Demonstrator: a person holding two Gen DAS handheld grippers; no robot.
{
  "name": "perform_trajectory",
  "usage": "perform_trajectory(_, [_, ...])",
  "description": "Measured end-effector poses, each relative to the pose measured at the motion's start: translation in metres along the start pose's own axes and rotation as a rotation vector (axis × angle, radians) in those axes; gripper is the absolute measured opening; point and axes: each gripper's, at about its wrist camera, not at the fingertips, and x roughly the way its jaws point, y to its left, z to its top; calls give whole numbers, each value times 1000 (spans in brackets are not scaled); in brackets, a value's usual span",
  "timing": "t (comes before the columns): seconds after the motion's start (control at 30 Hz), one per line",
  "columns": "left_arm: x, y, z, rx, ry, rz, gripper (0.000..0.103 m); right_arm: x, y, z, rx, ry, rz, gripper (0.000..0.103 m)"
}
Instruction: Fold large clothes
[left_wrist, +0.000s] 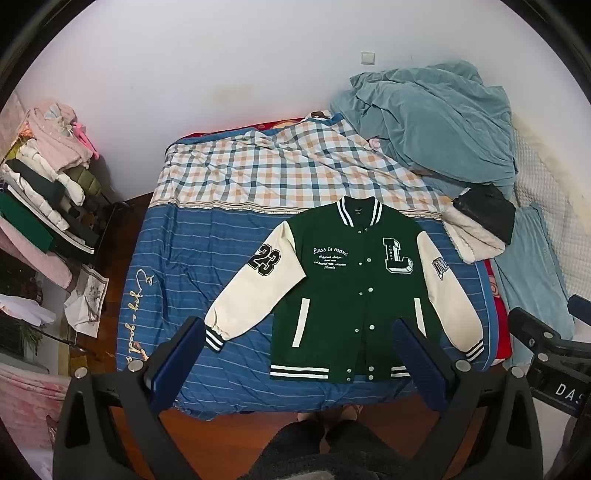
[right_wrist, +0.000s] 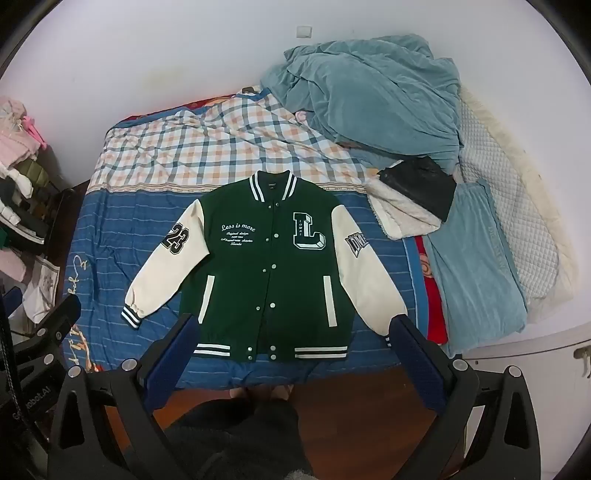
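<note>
Varsity jacket (left_wrist: 343, 291) spread flat, front up, sleeves out, on bed (left_wrist: 177, 280). Left gripper (left_wrist: 301, 354) and right gripper (right_wrist: 295, 350) above, spread wide, holding nothing.

White wall (left_wrist: 221, 55); wooden floor (left_wrist: 229, 417)

Left gripper (left_wrist: 301, 341) held up high, jaws spread wide, blue pads (left_wrist: 183, 349) facing inward, nothing between them. Right gripper (right_wrist: 295, 339) same: jaws wide apart, blue pads (right_wrist: 410, 343) bare, holding nothing. Both point forward and down, side by side; each shows at the edge of the other's view. Person's feet (left_wrist: 334, 415) visible below, between the fingers.
</note>
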Motion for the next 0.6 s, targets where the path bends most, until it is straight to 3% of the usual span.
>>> perform_trajectory(0.6, [-9,-3,8,2,-16,-1,103,-9,-3,3,0,-4,-11,103])
